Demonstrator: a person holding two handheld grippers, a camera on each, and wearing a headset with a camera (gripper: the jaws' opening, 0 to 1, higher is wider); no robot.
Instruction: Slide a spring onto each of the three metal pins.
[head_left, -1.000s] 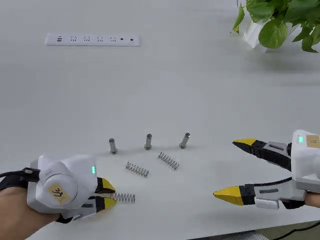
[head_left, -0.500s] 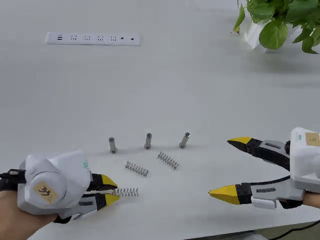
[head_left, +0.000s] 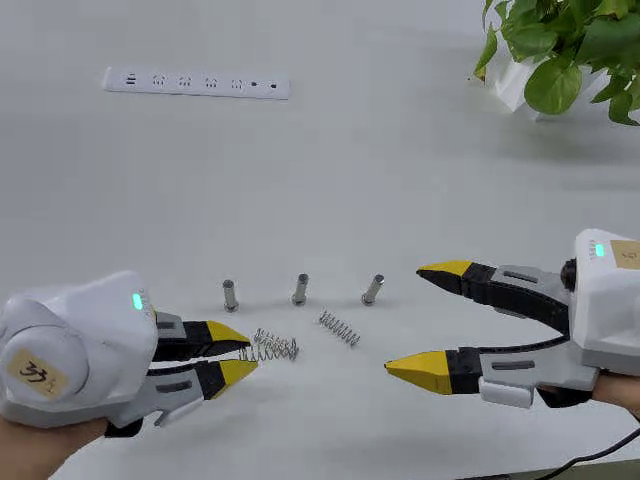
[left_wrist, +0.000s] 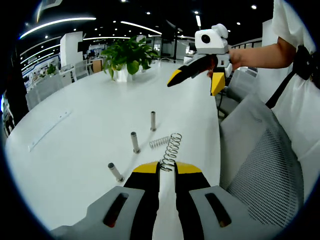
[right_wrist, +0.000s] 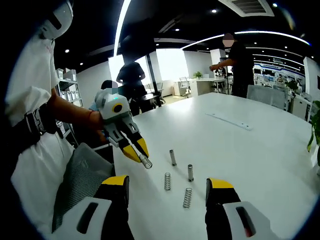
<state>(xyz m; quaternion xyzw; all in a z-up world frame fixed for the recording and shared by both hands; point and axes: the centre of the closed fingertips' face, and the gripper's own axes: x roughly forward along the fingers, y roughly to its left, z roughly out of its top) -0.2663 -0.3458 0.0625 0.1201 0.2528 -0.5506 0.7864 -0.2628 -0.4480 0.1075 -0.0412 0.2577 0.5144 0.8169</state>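
Note:
Three short metal pins stand in a row on the white table: left pin, middle pin, right pin. My left gripper is at the lower left, shut on one end of a spring, which sticks out past its yellow tips. It hovers in front of the left pin. A second spring lies just beyond it and a third spring lies below the right pin. My right gripper is wide open and holds nothing, to the right of the pins.
A white power strip lies at the far left of the table. A potted green plant stands at the far right corner. The near table edge runs just below both grippers. People stand in the background.
My left gripper has lifted the spring off the table and carried it forward, towards the pins. My right gripper has moved left, closer to the pins, still open.

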